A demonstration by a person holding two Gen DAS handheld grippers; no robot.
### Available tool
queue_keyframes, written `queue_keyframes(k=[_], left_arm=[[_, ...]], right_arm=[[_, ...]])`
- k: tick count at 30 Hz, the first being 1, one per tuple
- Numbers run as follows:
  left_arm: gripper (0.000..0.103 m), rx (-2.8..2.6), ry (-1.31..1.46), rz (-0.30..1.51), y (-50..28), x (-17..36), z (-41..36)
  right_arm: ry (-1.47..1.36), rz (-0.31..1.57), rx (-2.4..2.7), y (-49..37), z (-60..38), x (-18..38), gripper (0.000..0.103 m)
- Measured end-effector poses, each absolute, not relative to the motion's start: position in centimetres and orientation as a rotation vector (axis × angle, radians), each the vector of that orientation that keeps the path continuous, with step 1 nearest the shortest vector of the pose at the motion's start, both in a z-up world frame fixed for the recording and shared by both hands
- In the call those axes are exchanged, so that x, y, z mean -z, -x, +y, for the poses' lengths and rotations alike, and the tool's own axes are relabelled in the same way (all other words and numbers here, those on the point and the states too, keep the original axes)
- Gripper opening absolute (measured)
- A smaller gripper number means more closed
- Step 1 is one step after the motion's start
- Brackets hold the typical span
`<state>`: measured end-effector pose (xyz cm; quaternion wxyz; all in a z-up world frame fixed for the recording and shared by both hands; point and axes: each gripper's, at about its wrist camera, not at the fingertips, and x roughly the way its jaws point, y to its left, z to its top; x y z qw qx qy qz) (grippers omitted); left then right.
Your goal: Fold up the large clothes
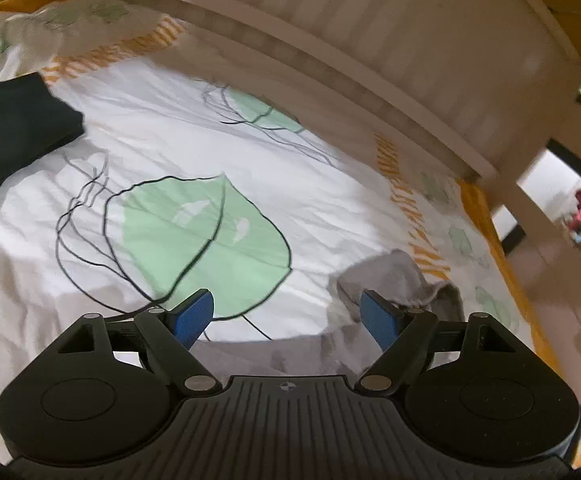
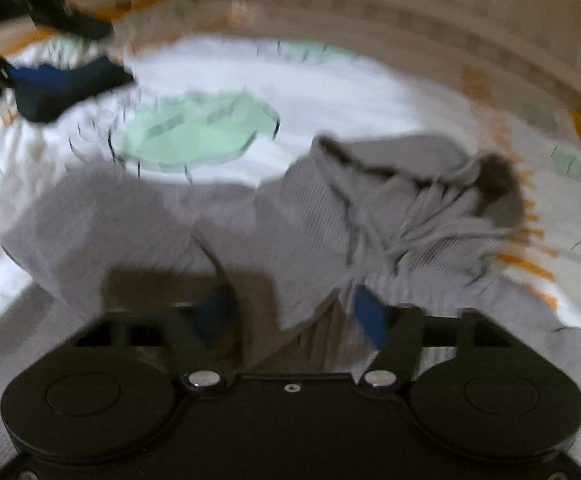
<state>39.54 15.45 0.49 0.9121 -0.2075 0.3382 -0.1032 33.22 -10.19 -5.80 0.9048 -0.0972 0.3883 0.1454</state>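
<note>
A grey garment (image 2: 330, 208) lies crumpled on the bed, bunched up toward the right. A fold of it sits between the fingers of my right gripper (image 2: 294, 312), whose jaws stand partly apart. The view is blurred, so I cannot tell whether the pads press on the cloth. My left gripper (image 1: 286, 318) hangs open above the bed with nothing between its blue pads (image 1: 194, 316). The grey garment (image 1: 394, 280) shows just beyond and below it. In the right wrist view the left gripper (image 2: 66, 76) is at the upper left.
The bed cover (image 1: 178, 128) is white with green leaf prints. A dark garment (image 1: 14, 128) lies at the far left of the bed. A pale slatted bed frame (image 1: 390, 52) runs along the far side. A pillow (image 1: 30, 36) lies at the top left.
</note>
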Motion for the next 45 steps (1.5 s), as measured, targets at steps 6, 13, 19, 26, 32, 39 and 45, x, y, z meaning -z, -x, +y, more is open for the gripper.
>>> queue_keyframes(k=[6,13,19,26,32,39,45], left_arm=[[0.079,0.217,0.416,0.697,-39.5,-0.6,16.0],[0.079,0.222,0.385,0.729,-39.5,0.1,15.7],[0.08,0.22,0.374,0.743,-39.5,0.5,15.5],[0.08,0.225,0.37,0.746,-39.5,0.4,15.6],[0.08,0.222,0.368,0.749,-39.5,0.3,15.8],[0.08,0.203,0.376,0.746,-39.2,0.4,16.1],[0.08,0.219,0.336,0.766,-39.4,0.8,15.1]], right_arm=[[0.053,0.702,-0.314,-32.2,-13.3,3.5,0.015],[-0.16,0.742,-0.19,-31.1,-21.8,3.6,0.016],[-0.407,0.834,-0.23,-31.1,-25.8,7.3,0.051],[-0.557,0.801,-0.272,-32.3,-26.0,7.8,0.067],[-0.526,0.831,-0.254,-33.9,-24.4,8.0,0.017],[-0.483,0.642,-0.436,-32.6,-21.4,-2.2,0.014],[-0.413,0.524,-0.265,-29.8,-27.4,-7.0,0.014]])
